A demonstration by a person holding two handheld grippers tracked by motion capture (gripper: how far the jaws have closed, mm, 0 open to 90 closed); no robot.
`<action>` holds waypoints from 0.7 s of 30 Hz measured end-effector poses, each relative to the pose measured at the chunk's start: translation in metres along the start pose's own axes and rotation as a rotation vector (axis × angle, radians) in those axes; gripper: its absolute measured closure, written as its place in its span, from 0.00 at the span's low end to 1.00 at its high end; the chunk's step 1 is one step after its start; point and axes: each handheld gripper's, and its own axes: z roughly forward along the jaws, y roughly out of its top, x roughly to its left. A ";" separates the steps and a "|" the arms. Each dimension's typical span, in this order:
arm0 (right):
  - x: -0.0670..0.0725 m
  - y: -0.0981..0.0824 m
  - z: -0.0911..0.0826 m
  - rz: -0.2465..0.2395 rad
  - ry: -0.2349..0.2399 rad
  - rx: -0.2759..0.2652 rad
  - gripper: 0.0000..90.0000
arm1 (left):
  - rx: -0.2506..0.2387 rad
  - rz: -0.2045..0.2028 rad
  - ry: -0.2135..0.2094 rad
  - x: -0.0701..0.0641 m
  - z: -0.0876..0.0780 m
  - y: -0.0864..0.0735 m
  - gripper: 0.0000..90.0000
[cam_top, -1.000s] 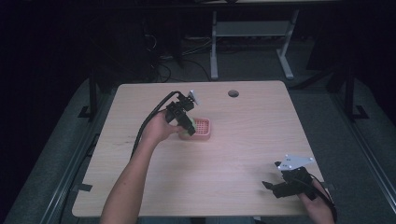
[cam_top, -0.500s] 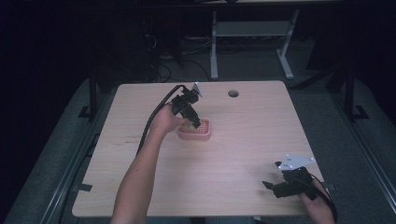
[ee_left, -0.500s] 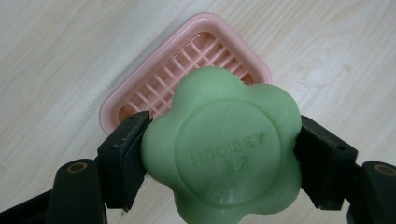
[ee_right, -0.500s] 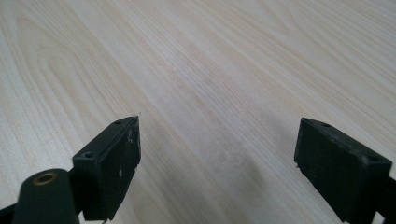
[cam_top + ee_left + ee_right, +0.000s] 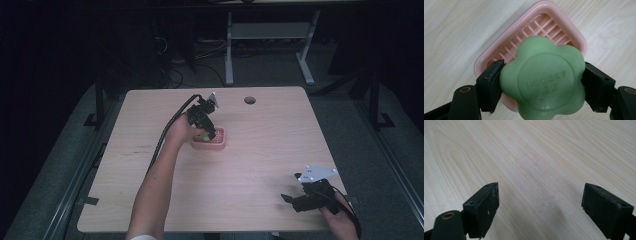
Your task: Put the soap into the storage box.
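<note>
Green soap (image 5: pixel 544 80), flower-shaped with raised lettering on its face, sat pinched between the two black jaws of the left gripper (image 5: pixel 542 83), one jaw pressed to each side of it. Soap hung just above the pink slatted soap dish (image 5: pixel 554 25); whether it touched the slats could not be told. In the high view the left gripper (image 5: pixel 205 131) was at the left edge of the dish (image 5: pixel 219 142), tilted downward, cable trailing back along the forearm. Dish stood on the pale wood counter (image 5: pixel 270 145), a little left of centre, toward the far half. Round hole (image 5: pixel 249 100) in the counter near the far edge, right of the dish. Right gripper (image 5: pixel 540 205) spread wide, jaws well apart with bare wood grain between them, holding nothing. In the high view it (image 5: pixel 295 198) rested low at the near right corner of the counter, well apart from the dish
</note>
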 end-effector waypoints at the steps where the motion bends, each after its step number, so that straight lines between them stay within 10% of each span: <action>1: 0.000 0.000 0.000 0.005 0.002 0.003 0.16 | -0.003 -0.002 -0.004 0.002 0.001 0.001 0.29; 21: 0.000 0.000 0.000 0.004 0.002 0.004 0.16 | -0.001 -0.035 0.011 0.005 0.018 0.009 0.29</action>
